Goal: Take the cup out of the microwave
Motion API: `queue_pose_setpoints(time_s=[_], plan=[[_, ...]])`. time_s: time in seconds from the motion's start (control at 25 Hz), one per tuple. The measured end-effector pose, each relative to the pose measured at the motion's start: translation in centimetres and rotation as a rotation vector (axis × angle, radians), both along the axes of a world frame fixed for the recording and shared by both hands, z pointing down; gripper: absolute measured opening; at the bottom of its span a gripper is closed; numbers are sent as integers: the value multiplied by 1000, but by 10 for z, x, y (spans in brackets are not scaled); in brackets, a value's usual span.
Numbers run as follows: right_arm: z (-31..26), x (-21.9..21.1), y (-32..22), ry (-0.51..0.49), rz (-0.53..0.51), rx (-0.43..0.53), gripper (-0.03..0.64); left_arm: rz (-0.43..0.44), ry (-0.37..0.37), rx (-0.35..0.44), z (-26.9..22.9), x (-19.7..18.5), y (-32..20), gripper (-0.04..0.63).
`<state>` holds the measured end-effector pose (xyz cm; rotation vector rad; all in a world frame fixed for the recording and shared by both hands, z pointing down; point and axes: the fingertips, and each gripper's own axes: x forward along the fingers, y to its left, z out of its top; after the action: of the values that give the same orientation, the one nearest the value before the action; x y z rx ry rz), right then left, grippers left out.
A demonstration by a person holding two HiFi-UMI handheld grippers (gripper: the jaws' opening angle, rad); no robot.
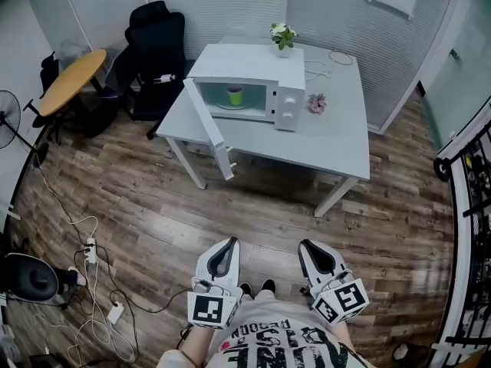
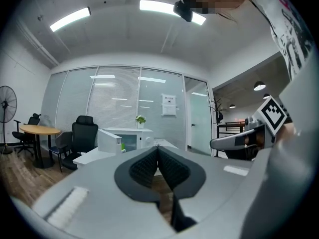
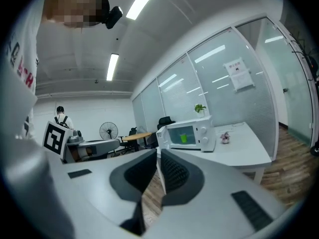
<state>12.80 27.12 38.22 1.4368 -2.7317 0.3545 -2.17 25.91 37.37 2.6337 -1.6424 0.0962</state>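
Observation:
A white microwave [image 1: 253,83] stands on a white table [image 1: 337,140] across the room, its door [image 1: 209,129] swung open toward me. Inside it sits a green cup [image 1: 235,96] on the turntable. The cup also shows small in the left gripper view [image 2: 122,146] and through the microwave's opening in the right gripper view [image 3: 183,138]. My left gripper [image 1: 229,241] and right gripper [image 1: 306,244] are held side by side close to my body, far short of the table. Both point toward the microwave, jaws shut and empty.
A potted plant [image 1: 283,38] and a small pink flower [image 1: 316,103] are on the table. A black office chair [image 1: 157,44], a round wooden table [image 1: 73,79] and a fan [image 1: 8,113] stand left. Cables and a power strip [image 1: 92,255] lie on the wooden floor; a black rack [image 1: 472,205] lines the right.

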Motion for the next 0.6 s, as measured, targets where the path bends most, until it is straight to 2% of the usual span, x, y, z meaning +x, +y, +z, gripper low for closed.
queue_pose_setpoints(time_s=[0.24,0.36,0.52,0.6], plan=[[2,15,1,-6,-25,10,34,19,1,-39,11,25,7,29],[4,17,1,-5,-37,3,34,15,-2,-38,10,31,7,78],[11,16,-2,-2,-51,-24,34,12,0,-53,12,34,3,77],[14,15,-7,-2,-50,-30,34,0,-11,-34,12,29,-4,78]])
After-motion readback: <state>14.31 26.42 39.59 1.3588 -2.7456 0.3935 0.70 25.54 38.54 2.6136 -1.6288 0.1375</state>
